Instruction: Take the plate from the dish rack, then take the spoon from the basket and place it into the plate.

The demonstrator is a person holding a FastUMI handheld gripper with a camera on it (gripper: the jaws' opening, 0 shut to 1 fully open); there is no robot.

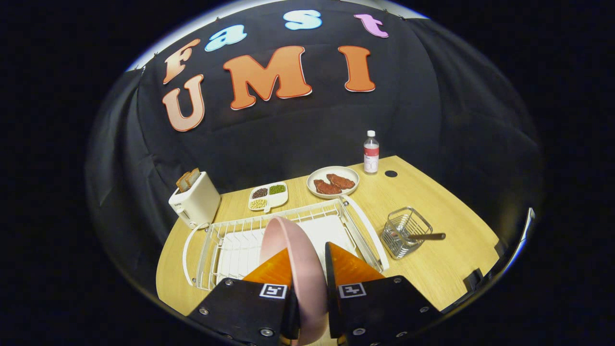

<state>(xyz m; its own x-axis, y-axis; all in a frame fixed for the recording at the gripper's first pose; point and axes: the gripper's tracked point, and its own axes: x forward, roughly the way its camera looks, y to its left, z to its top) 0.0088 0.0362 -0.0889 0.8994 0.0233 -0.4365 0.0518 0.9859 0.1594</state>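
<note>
A pink plate (293,259) stands on edge between my two fingers, and my gripper (307,254) is shut on its rim. The plate hangs above the white wire dish rack (269,226), which lies just beyond my fingers. To the right of the rack a small wire basket (406,230) stands on the wooden table (432,202). A spoon (425,236) rests in it, its dark handle sticking out to the right over the basket's rim.
Behind the rack sit a white toaster (194,204) with bread, a small divided dish (268,195) of beans, a white plate (333,181) with meat pieces, and a clear bottle (371,153).
</note>
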